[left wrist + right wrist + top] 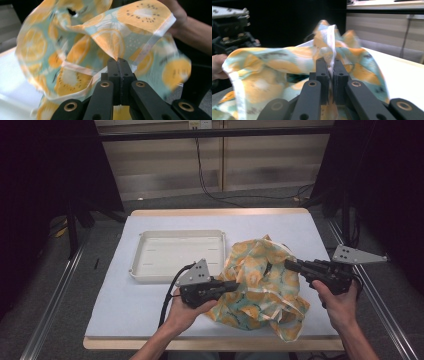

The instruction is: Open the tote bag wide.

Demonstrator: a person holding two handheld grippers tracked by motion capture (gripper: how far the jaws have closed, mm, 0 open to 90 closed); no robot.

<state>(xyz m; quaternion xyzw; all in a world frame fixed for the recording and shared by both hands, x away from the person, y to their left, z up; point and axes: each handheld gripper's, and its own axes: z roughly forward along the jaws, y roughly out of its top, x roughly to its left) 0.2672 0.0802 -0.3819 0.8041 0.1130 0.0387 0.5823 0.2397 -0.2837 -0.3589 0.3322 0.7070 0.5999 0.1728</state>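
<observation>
We pinch the cloth (260,280) in both grippers, left (119,61) and right (331,65); thin folds could slip free if we tug.

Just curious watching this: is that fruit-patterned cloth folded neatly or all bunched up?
Bunched up. The cloth lies in a crumpled heap beside the tray, with the left gripper and right gripper each pinching it.

Crumpled orange-slice-print fabric bag (260,280), teal and orange with white trim, bunched on the table's right half
</observation>
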